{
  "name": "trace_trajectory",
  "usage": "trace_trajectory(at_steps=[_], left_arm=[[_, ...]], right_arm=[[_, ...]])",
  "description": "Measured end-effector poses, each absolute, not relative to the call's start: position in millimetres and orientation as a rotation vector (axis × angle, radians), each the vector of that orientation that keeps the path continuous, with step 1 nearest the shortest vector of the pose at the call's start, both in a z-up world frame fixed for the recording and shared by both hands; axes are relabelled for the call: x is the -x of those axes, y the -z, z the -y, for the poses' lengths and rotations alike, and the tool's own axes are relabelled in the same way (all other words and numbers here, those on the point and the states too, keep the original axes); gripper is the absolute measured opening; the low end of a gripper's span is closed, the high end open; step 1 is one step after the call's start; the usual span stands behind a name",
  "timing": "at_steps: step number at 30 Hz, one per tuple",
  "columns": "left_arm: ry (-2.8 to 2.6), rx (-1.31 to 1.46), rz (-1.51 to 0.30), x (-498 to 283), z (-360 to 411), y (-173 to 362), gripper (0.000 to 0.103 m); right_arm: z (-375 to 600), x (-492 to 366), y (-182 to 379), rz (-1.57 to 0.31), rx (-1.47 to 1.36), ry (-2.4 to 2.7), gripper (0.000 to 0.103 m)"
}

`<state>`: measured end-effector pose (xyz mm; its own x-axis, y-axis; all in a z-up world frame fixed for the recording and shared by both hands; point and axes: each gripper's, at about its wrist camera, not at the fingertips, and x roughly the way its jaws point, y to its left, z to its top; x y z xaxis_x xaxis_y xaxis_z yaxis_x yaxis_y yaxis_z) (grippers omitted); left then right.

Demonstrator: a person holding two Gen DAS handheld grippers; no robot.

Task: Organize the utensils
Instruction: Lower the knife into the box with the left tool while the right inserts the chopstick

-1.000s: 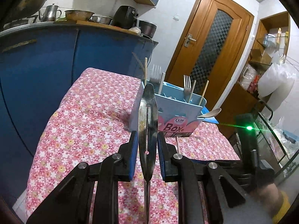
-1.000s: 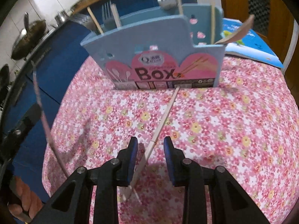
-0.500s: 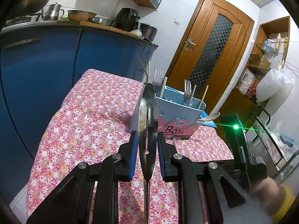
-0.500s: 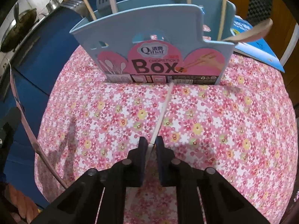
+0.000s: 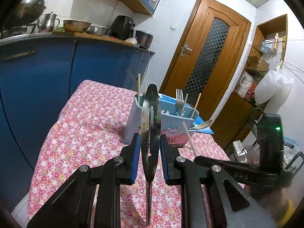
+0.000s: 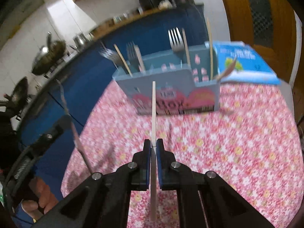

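Kitchen, blue cabinets behind, and a flowered table (image 6: 237, 152) with the blue box (image 6: 171, 95) sitting at the far end, forks and sticks already standing in it. And there's the change: a second ago the chopstick (image 6: 153, 114) lay flat on the cloth between spread jaws; now the right tool (image 6: 153, 149) is pinched tight on it and it's up off the table. That's the pickup done, I'd say; next comes the drop into the box. The stick's long axis runs straight away from the tool, free end aimed at the box front, near end trailing back under the jaws. Left tool (image 5: 150, 152) clamps a metal spoon (image 5: 151, 125), bowl up and edge-on, handle hanging down, near side of the box.
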<state>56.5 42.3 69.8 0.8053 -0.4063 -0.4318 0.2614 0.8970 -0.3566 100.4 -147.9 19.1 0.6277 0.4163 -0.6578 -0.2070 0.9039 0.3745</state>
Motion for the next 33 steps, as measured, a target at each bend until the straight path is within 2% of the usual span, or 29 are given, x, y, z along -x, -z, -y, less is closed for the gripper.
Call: trace_trajectory(at_steps=[8,21,33], left_arm=[[0.383,0.263,-0.456,-59,-31,-95,0.02],[0.348,0.241,-0.345,-111,-17,-141,0.02],[0.307,0.241,-0.225,-164,-4,-159,0.02]], right_arm=[[160,-95,-47,-0.633,-0.269,-0.366,0.008],[173,-108,-66,-0.484,-0.245,-0.341,0.008],[179,-148,-77,-0.331,-0.218,-0.253,0.008]])
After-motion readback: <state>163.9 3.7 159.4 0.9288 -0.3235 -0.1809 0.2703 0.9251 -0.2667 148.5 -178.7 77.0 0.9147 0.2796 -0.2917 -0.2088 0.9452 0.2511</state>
